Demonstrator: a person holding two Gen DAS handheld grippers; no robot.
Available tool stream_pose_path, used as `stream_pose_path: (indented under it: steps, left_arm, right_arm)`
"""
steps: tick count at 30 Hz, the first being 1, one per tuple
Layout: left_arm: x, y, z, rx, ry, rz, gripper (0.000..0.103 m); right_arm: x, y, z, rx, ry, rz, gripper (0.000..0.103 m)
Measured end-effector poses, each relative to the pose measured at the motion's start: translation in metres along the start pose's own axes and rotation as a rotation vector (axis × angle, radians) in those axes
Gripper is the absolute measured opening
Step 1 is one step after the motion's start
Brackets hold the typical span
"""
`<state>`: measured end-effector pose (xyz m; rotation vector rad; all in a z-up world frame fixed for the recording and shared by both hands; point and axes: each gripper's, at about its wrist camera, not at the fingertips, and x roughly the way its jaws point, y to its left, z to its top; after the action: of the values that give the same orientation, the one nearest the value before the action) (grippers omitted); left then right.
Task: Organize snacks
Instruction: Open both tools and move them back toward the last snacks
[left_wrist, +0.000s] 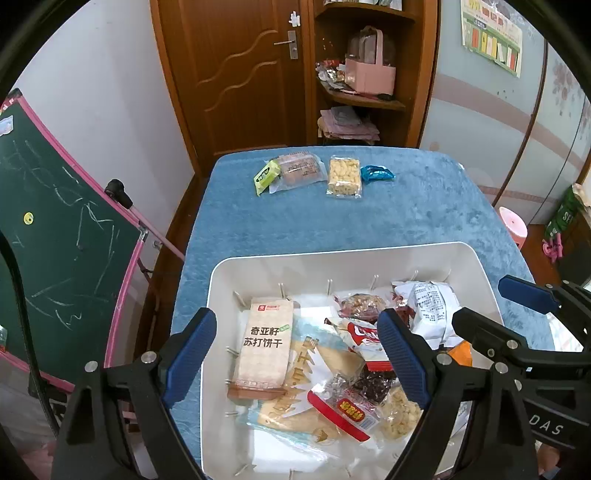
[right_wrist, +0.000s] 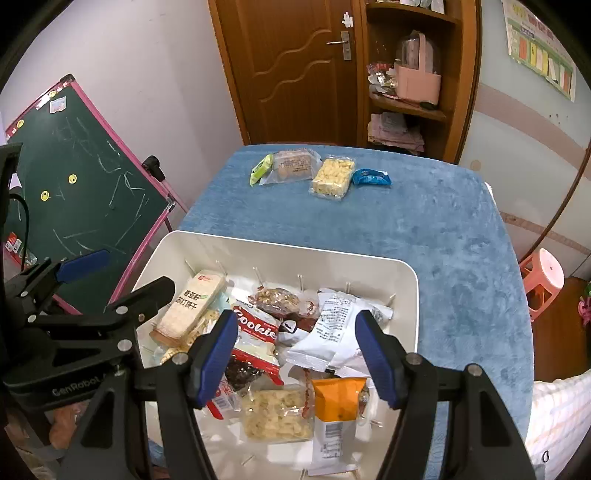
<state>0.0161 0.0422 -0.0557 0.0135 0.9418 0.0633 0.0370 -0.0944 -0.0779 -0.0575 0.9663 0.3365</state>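
Crinkly snack packets (right_wrist: 325, 328) in smooth white bin (right_wrist: 280, 254)

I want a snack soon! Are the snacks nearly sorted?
Not yet. Four packets lie in a row on the blue cloth. The left gripper and right gripper hover open, holding nothing. The white bin is full of jumbled snacks.

Even indoor light, soft shadows, glossy glare on snack wrappers, strong fisheye bending, dark vignetted corners, slight blur.
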Motion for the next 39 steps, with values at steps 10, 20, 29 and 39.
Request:
stream_pose_path:
  steps: [10,20,29,39]
  left_arm:
    - [0.009,-0.007,0.003,0.021,0.021,0.005,0.088]
    - [0.010,-0.026,0.033,0.093,-0.013,0.028,0.088]
    - [-0.010,-0.048,0.118,0.154,-0.124,0.036,0.088]
    - [-0.013,-0.074,0.219,0.232,-0.206,0.110,0.088]
  right_arm:
    - [0.008,-0.011,-0.001,0.025,0.016,0.016,0.067]
    - [0.005,-0.041,0.022,0.066,-0.018,0.022,0.067]
    - [-0.027,-0.093,0.109,0.089,-0.112,0.007,0.066]
    - [-0.052,-0.142,0.219,0.087,-0.195,-0.079,0.066]
